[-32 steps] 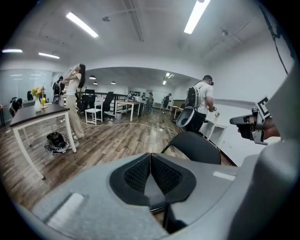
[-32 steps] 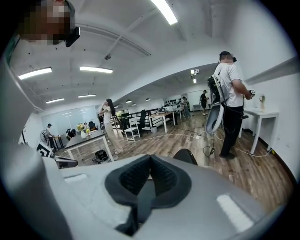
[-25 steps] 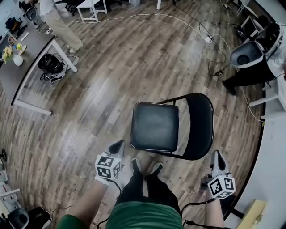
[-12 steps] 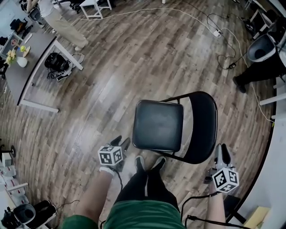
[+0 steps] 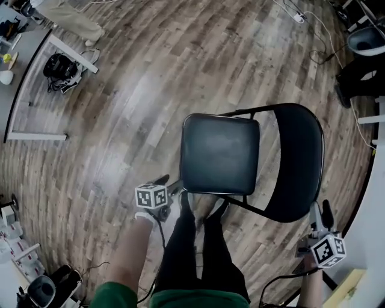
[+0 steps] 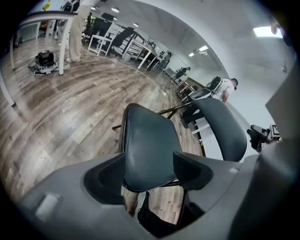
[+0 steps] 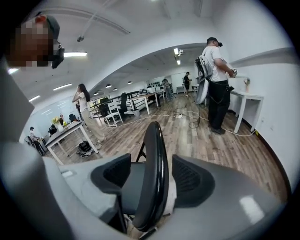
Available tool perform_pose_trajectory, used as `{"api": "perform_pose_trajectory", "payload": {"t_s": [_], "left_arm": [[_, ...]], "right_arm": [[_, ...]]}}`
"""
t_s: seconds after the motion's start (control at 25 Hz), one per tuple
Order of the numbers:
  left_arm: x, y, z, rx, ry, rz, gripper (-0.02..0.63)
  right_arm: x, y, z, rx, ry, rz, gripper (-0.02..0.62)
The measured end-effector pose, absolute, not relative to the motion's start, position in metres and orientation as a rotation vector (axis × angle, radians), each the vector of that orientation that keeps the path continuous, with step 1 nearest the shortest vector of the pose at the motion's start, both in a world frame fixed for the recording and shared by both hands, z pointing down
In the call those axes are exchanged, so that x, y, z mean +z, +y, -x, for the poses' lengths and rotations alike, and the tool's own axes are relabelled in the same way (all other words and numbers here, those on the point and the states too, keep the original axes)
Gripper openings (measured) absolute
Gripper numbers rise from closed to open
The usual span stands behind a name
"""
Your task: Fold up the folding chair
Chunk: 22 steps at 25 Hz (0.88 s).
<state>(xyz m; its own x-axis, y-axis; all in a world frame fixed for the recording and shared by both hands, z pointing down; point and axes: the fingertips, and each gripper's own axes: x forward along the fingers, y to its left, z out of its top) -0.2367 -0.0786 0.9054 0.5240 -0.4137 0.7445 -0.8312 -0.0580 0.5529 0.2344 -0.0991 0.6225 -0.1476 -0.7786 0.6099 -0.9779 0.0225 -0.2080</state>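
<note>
over the last second we bring both grippers down to the folding chair [image 5: 240,156], which stands unfolded on the floor just ahead of our shoes [image 5: 204,210]. the left gripper [image 5: 166,182], closed a second ago, has just been opening its jaws. they now stand apart on either side of the front edge of the seat [image 6: 149,140], pads not pressing. the right gripper [image 5: 322,212] has opened likewise, and its jaws gape around the rim of the backrest [image 7: 154,154] without touching it.

we judge this the approach to a two-point hold: nothing is gripped and the seat lies flat, so folding has not begun.

the wood-plank floor [image 5: 120,120] is level and glossy. a white table [image 5: 21,66] stands well apart with a black bag [image 5: 60,66] beside its leg. a power strip [image 5: 296,17] lies at the far side, and a person [image 7: 215,89] stands at a wall desk.
</note>
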Motion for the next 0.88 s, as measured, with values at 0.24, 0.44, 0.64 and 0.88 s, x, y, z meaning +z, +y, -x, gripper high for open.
{"api": "perform_pose_trajectory", "payload": {"t_s": [0.24,0.44,0.64,0.88], "left_arm": [[0.985,-0.084,0.24,0.524,-0.935,-1.662,0.351],[1.045,-0.089,0.237,0.471,-0.852,-1.596,0.354],[1.074,-0.094,0.228,0.441,-0.763,-1.541,0.37],[1.089,-0.101,0.218,0.382,-0.654,-1.511,0.371]], "right_arm": [[0.652,-0.099,-0.233,0.851,-1.877,-1.857,0.296],[0.677,-0.099,-0.222,0.88,-1.854,-1.843,0.296],[0.692,-0.117,-0.219,0.925,-1.833,-1.807,0.296],[0.716,-0.131,-0.218,0.985,-1.812,-1.739,0.296]]}}
